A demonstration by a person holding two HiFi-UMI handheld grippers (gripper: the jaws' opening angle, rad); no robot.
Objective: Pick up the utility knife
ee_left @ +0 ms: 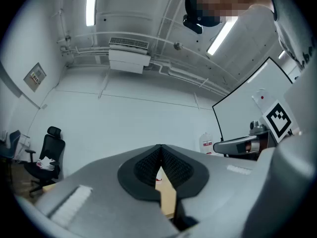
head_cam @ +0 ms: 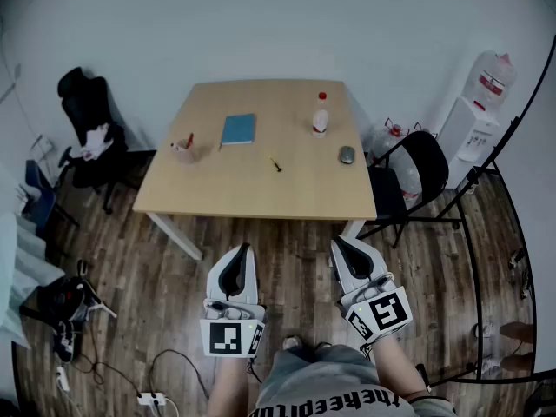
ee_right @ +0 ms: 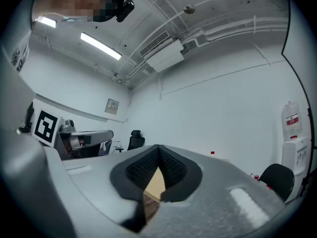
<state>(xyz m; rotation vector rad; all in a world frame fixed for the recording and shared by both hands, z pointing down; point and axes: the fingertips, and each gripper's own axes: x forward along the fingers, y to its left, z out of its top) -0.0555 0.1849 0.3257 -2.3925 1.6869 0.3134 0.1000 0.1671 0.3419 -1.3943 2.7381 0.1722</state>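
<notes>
The utility knife (head_cam: pixel 274 163), small, yellow and black, lies near the middle of the light wooden table (head_cam: pixel 226 194). Both grippers hang over the wood floor in front of the table's near edge, well short of the knife. My left gripper (head_cam: pixel 242 249) has its jaws closed tip to tip with nothing between them, and its own view (ee_left: pixel 160 147) shows the black pads meeting. My right gripper (head_cam: pixel 340 242) is likewise shut and empty, as its own view (ee_right: pixel 158 147) shows. Both point toward the table, slightly upward.
On the table are a blue notebook (head_cam: pixel 238 129), a red-capped bottle (head_cam: pixel 321 115), a grey mouse-like object (head_cam: pixel 347 154) and a small holder with a red item (head_cam: pixel 184 148). A black office chair (head_cam: pixel 87 111) stands left; a folding chair (head_cam: pixel 417 168) and water dispenser (head_cam: pixel 482 102) stand right. Cables and a power strip (head_cam: pixel 149 398) lie on the floor.
</notes>
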